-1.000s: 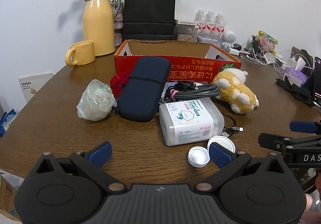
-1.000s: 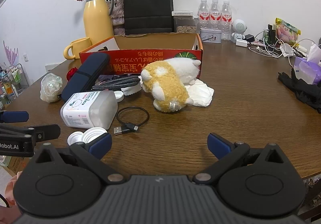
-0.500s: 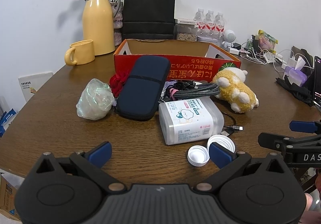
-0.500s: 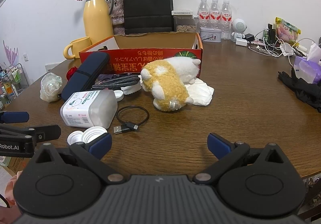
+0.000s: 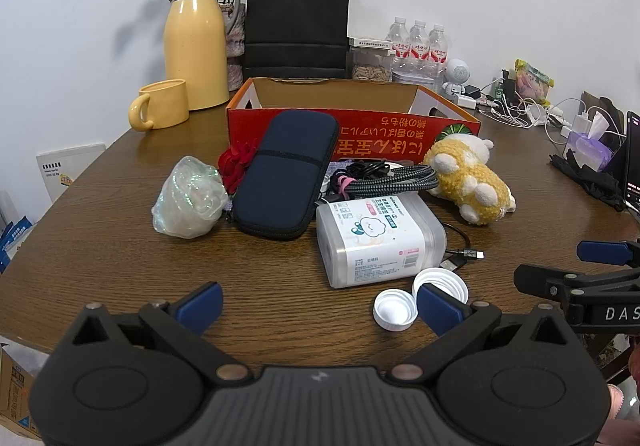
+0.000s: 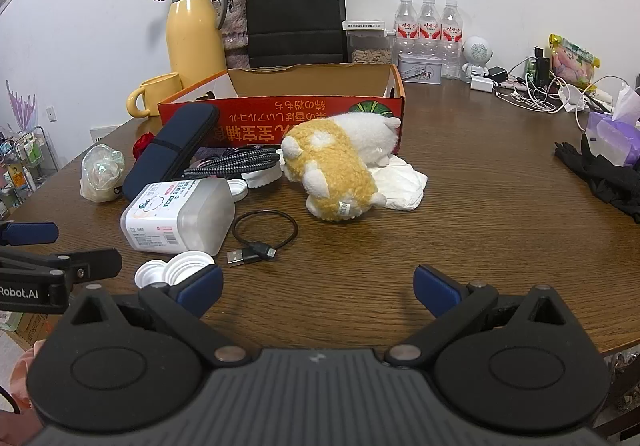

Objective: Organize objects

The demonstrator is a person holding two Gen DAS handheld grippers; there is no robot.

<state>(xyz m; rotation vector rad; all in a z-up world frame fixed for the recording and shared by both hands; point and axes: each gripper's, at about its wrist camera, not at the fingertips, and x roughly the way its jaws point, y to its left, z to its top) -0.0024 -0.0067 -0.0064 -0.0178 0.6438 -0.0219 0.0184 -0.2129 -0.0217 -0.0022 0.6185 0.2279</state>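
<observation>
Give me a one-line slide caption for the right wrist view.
Open right gripper hovers over a wooden table before a plush toy, short USB cable and red cardboard box.

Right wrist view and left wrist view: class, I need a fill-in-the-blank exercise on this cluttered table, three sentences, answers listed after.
1. The plush toy lies partly on a folded white ____.
2. The red cardboard box behind the clutter holds ____ that shows.
3. The left gripper and right gripper both have their jaws ____.

Missing words: cloth; nothing; open
</observation>
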